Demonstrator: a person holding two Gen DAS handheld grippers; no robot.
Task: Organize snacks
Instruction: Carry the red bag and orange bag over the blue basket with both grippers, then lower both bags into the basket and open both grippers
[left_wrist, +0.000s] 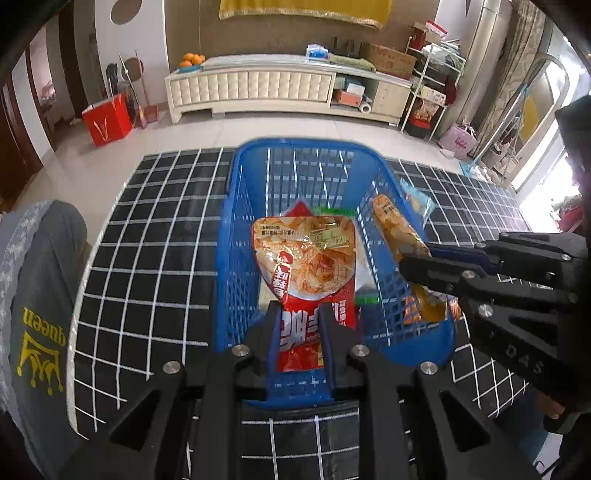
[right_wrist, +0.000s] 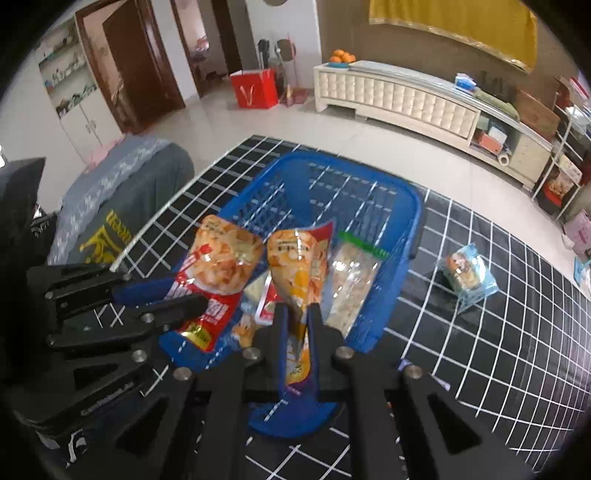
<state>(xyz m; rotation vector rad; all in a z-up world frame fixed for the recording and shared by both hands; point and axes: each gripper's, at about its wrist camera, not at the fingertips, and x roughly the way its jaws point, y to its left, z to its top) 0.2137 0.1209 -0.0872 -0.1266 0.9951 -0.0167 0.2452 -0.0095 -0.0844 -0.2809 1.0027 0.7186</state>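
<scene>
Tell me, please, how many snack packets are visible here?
5: red packet in left gripper, orange packet in right gripper, two in basket, blue one on the mat; others may be hidden.

Red snack bag (left_wrist: 308, 258) and orange snack bag (right_wrist: 299, 266) upright over blue basket (left_wrist: 236, 229).

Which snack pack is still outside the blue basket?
The light-blue snack pack, alone on the checkered tablecloth right of the blue basket. The red bag and orange bag are held over the basket.
</scene>
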